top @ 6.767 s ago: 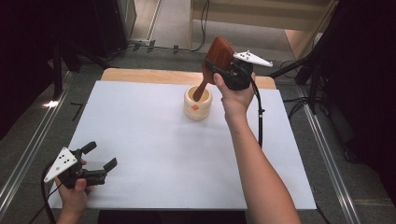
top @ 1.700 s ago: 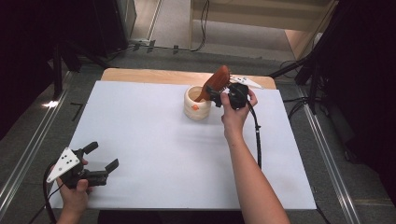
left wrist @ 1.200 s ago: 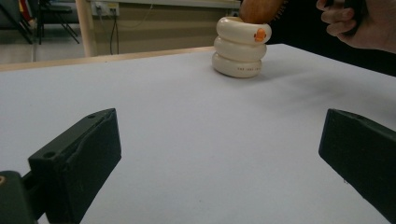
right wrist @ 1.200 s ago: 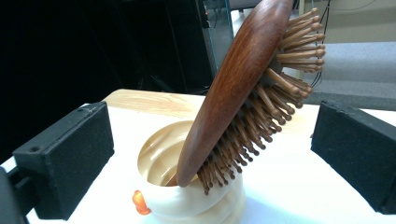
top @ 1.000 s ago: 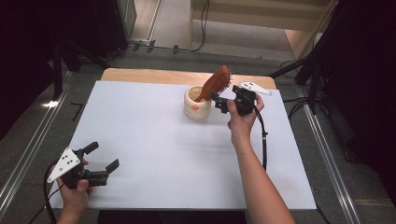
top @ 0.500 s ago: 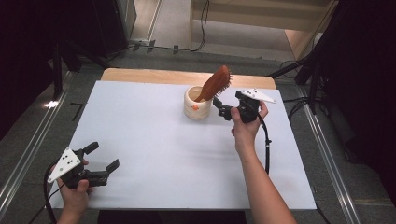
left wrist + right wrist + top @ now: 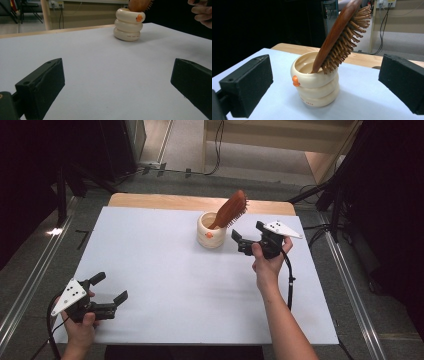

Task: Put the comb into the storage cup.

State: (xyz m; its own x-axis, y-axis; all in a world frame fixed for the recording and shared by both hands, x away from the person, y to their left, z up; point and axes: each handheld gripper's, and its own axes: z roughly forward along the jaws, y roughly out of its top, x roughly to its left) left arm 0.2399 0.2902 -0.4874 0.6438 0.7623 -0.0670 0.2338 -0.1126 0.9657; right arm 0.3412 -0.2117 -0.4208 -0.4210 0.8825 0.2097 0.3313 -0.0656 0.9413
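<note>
— Where's the hairbrush (image 7: 339, 37)?

— Handle-down in the cream cup (image 7: 211, 231) at the far side of the worktop (image 7: 165, 270), leaning on the rim. My right claw (image 7: 243, 241) sits just beside it, spread wide, gripping nothing.

— So it's done?

— Looks placed to me. Left claw (image 7: 107, 287) rests released near the front edge; only pulling clear remains.

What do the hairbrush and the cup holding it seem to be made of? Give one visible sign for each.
Hairbrush: probably wood, polished; reddish-brown grain and sheen, with pale peg bristles.
Cup: likely glazed ceramic or glossy plastic; smooth cream ringed surface with soft highlights.
</note>
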